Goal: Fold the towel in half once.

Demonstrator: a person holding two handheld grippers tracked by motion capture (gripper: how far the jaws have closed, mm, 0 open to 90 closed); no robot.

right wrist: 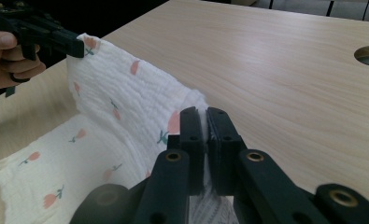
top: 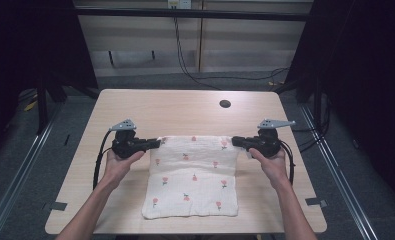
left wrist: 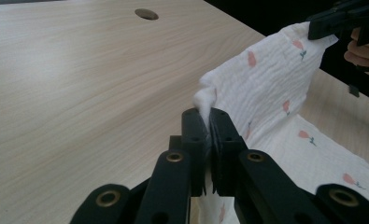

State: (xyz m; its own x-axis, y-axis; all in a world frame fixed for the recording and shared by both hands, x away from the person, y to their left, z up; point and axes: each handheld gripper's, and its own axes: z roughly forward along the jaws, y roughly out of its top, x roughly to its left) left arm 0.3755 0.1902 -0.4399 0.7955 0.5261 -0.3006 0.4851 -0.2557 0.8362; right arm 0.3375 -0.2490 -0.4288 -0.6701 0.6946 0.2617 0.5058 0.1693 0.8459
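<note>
A white cloth (top: 192,175) printed with small pink flowers lies on the wooden table, its near part flat and its far edge lifted. My left gripper (top: 158,143) is shut on the cloth's far left corner (left wrist: 205,100), the fabric pinched between its black jaws. My right gripper (top: 235,141) is shut on the far right corner (right wrist: 196,100). The lifted edge stretches between the two grippers. In the left gripper view the right gripper (left wrist: 322,23) holds its corner farther off, and in the right gripper view the left gripper (right wrist: 70,44) does the same.
The light wooden table (top: 135,110) has a round cable hole (top: 225,104) near its far edge. Dark curtains flank both sides, and cables hang on the wall behind. Bare tabletop lies beyond and beside the cloth.
</note>
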